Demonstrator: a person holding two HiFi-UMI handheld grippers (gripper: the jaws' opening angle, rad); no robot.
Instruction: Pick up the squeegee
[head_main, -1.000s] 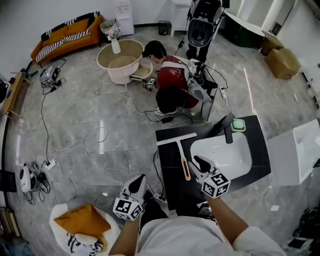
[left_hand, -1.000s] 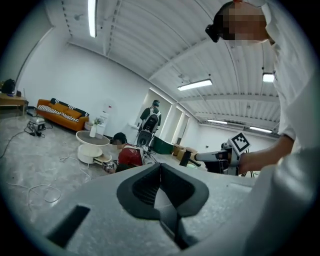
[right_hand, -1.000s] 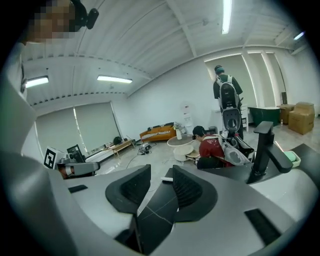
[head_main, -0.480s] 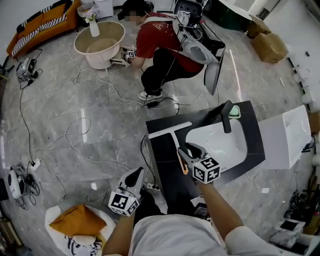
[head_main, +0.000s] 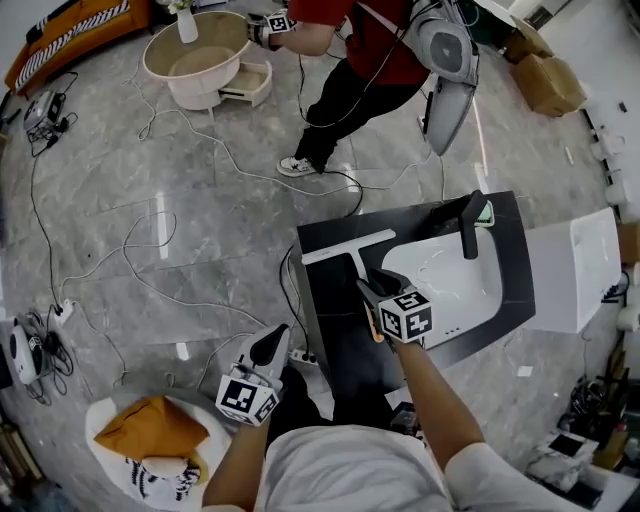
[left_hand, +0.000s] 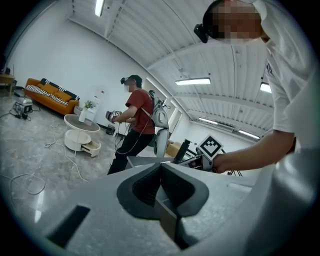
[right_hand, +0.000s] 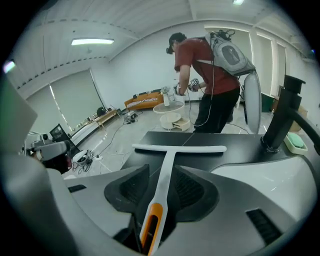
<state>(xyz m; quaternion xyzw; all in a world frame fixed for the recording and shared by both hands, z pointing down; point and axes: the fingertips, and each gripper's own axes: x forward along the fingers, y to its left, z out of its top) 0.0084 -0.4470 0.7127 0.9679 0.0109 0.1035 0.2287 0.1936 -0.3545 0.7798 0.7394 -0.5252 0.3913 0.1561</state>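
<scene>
A white squeegee with an orange handle end lies on the black counter, blade away from me. My right gripper hangs just over its handle. In the right gripper view the squeegee runs up between the pads with a gap on each side. The right gripper is open, its jaws having just been opening wider around the handle. My left gripper is held low over the floor left of the counter, shut with nothing in it. In its own view the left gripper shows pads meeting.
A white basin with a black faucet and a green soap dish fills the counter's right side. A white cabinet stands to the right. A person in a red shirt stands beyond. Cables cross the floor.
My right gripper has come down and tipped forward over the squeegee handle. The left gripper has sunk a little. The person in red has risen from a crouch and moved away.
</scene>
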